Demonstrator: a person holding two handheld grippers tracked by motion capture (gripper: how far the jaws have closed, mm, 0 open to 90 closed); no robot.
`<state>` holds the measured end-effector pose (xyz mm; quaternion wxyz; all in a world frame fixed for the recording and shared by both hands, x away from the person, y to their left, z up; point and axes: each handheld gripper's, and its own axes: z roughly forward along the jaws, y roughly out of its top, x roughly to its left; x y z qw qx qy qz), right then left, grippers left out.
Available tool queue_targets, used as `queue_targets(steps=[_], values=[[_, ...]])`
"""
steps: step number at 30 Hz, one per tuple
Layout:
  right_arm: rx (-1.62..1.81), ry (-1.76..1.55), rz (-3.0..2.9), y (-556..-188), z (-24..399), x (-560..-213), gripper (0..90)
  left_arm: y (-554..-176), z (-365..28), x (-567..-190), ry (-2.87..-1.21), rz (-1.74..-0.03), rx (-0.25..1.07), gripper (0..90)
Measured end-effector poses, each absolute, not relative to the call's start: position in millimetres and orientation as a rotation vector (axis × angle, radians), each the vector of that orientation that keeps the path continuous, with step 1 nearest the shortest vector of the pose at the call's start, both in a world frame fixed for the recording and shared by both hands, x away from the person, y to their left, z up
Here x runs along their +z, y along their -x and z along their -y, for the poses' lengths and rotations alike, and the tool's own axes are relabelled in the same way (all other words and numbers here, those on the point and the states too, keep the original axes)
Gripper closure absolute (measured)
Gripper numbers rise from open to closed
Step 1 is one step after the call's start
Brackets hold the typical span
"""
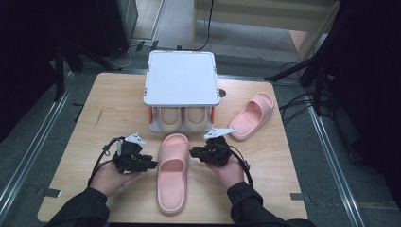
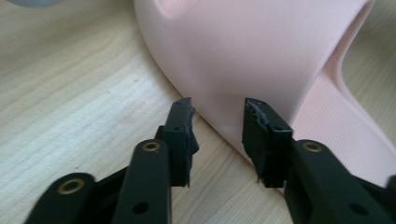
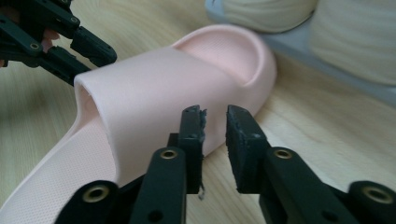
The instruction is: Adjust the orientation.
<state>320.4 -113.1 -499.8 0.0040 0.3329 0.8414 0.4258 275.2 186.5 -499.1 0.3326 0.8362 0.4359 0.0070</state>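
The pink slipper (image 1: 172,171) lies on the tabletop (image 1: 108,109) between the two claws, its long axis running from the person toward the rack (image 1: 181,78) — toe end nearest it. The left claw (image 1: 150,164) sits just beside its left flank, the right claw (image 1: 195,152) just beside its right, equally near; both stand released, jaws apart with nothing pinched. The rack's lower shelf holds two beige slippers (image 1: 181,118); a second pink slipper (image 1: 253,115) lies right of it.

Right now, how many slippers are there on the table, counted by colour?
Pink foam slide slippers: 2, one between the hands, one right of the white two-tier rack
Beige foam slippers on the rack's lower shelf: 2
Total: 4
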Motion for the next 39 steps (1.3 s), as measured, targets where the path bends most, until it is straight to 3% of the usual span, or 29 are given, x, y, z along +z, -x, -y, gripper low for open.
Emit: queue_targets(steps=[4, 9, 19, 33, 39], values=[[1.363, -1.071, -2.588, -320, 127, -490, 73.2, -276, -193, -494, -2.165, -1.148, 0.047, 49.8], [1.367, -1.098, -2.534, -320, 145, -484, 71.3, -282, -203, -485, -2.116, -1.153, 0.06, 45.8], [1.359, -1.18, -2.441, -321, 177, -481, 61.8, -294, -219, -478, -2.076, -1.182, 0.062, 43.4], [1.329, -1.267, -2.332, -340, 217, -476, 58.4, -300, -228, -478, -2.072, -1.195, 0.038, 42.5], [1.3, -1.336, -2.291, -355, 237, -478, 53.1, -301, -229, -479, -2.085, -1.187, 0.028, 42.5]])
